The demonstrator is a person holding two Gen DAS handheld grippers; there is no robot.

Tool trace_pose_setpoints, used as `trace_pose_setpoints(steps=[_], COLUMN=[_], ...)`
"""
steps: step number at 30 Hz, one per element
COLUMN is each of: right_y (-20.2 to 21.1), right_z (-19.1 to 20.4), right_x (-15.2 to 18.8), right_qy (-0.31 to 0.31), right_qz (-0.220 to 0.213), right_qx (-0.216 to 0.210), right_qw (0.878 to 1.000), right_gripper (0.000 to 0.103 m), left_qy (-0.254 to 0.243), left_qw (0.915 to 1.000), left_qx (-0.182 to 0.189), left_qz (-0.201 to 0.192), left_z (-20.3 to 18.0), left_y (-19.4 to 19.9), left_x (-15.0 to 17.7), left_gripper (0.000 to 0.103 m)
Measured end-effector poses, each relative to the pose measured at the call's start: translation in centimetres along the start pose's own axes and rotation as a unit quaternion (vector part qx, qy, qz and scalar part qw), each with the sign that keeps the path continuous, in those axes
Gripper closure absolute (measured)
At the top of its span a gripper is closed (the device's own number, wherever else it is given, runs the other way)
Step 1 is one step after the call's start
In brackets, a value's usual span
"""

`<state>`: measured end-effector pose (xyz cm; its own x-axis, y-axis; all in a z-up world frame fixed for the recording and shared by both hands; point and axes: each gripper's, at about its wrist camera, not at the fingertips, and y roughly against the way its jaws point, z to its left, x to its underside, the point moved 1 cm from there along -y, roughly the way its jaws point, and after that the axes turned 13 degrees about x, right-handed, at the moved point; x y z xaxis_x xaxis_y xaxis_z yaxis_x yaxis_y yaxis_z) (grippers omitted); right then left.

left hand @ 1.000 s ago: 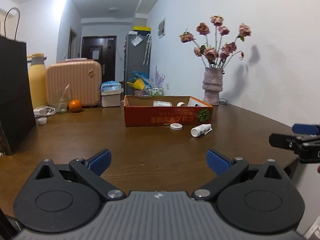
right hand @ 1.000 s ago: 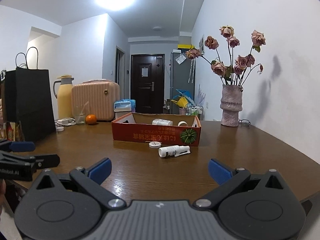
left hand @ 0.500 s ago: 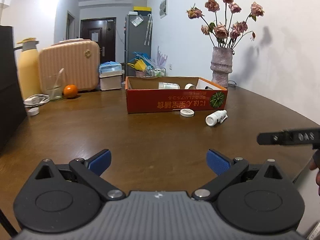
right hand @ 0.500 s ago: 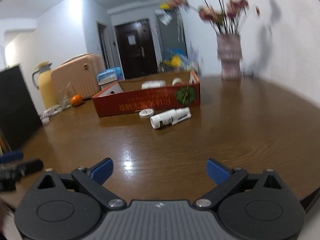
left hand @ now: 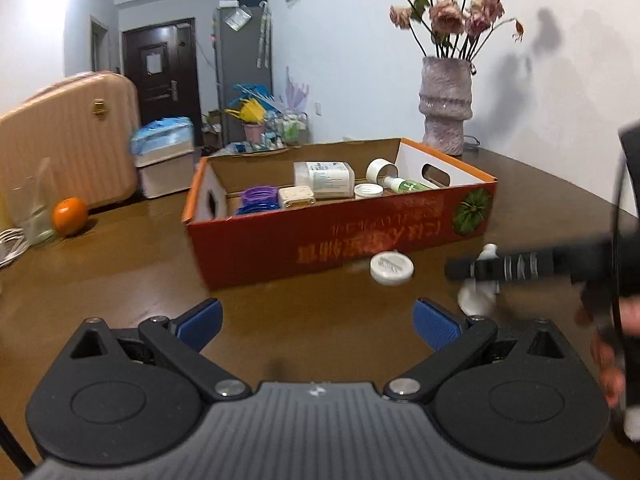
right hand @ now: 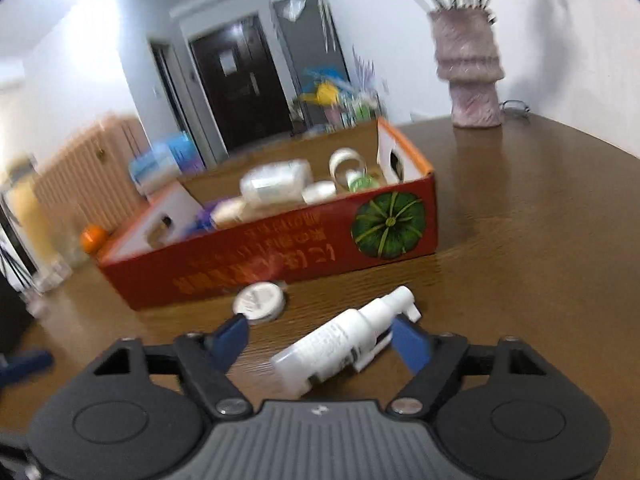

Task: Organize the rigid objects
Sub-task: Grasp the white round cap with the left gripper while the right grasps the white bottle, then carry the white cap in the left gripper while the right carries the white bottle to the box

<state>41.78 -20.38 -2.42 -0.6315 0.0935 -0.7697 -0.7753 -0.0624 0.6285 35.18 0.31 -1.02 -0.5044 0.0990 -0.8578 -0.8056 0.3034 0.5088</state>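
A white spray bottle [right hand: 344, 340] lies on its side on the brown table, in front of a red cardboard box [right hand: 280, 256]. My right gripper [right hand: 320, 340] is lowered around the bottle with its jaws closing. The left pad still stands clear of the bottle. A white round lid [right hand: 260, 302] lies just beyond, against the box. In the left wrist view, my left gripper [left hand: 318, 322] is open and holds nothing, short of the box [left hand: 340, 240]. The lid [left hand: 391, 268] and the bottle [left hand: 478, 296] lie to its right, the bottle partly hidden by the right gripper's finger [left hand: 520, 266].
The box holds a white bottle [left hand: 324, 178], purple lids [left hand: 258, 196], a tape roll [left hand: 382, 168] and a green bottle [left hand: 406, 186]. A vase of flowers [left hand: 446, 108] stands at the back right. An orange [left hand: 70, 216], a glass and a pink suitcase [left hand: 68, 140] stand at the left.
Both grippers have moved forward across the table toward the box. The right one dipped down around the spray bottle and its jaws narrowed. The left jaws stayed wide.
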Motion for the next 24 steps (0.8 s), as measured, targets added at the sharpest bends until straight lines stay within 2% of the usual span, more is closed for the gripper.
trace_pose_setpoints(steps=[3, 4, 8, 11, 12, 14, 16, 17, 18, 19, 24], right_y=[-1.2, -1.2, -1.1, -1.3, -1.5, -2.1, -2.4, -2.6, -2.8, -2.9, -2.7], right_z=[1.1, 1.0, -1.1, -2.8, -3.2, -3.6, -3.8, -3.9, -3.9, -4.0, -4.7], right_x=[0.5, 0.7, 0.5, 0.0, -0.2, -0.3, -0.4, -0.6, -0.7, -0.8, -0.9], right_qy=[0.084, 0.095, 0.106, 0.095, 0.093, 0.094, 0.096, 0.096, 0.094, 0.092, 0.071], right_qz=[-0.005, -0.007, -0.014, -0.018, -0.017, -0.014, -0.017, -0.017, -0.015, -0.015, -0.02], right_qx=[0.018, 0.016, 0.03, 0.021, 0.017, 0.012, 0.014, 0.012, 0.007, 0.003, -0.016], right_qw=[0.996, 0.995, 0.994, 0.995, 0.995, 0.995, 0.995, 0.995, 0.995, 0.996, 0.997], right_gripper=[0.04, 0.046, 0.056, 0.059, 0.06, 0.063, 0.066, 0.066, 0.068, 0.072, 0.076], left_qy=[0.008, 0.006, -0.007, -0.026, -0.032, -0.031, -0.021, -0.015, -0.008, -0.004, -0.003], left_qw=[0.9998, 0.9995, 0.9973, 0.9966, 0.9968, 0.9973, 0.9959, 0.9957, 0.9961, 0.9966, 0.9963], left_qx=[0.009, 0.016, 0.039, 0.055, 0.054, 0.051, 0.067, 0.065, 0.06, 0.056, 0.061], left_qz=[0.017, 0.026, 0.061, 0.055, 0.049, 0.043, 0.057, 0.064, 0.065, 0.061, 0.059], left_z=[0.4, 0.3, -0.8, -2.2, -2.6, -3.2, -3.1, -2.9, -2.8, -2.6, -2.7], left_y=[-3.3, -4.4, -8.8, -10.6, -10.8, -11.1, -11.8, -12.0, -12.0, -11.8, -11.3], left_x=[-1.2, -1.4, -2.0, -2.6, -2.7, -2.8, -2.7, -2.6, -2.6, -2.6, -2.4], left_gripper=[0.0, 0.0, 0.0, 0.0, 0.005, 0.007, 0.021, 0.042, 0.056, 0.063, 0.063])
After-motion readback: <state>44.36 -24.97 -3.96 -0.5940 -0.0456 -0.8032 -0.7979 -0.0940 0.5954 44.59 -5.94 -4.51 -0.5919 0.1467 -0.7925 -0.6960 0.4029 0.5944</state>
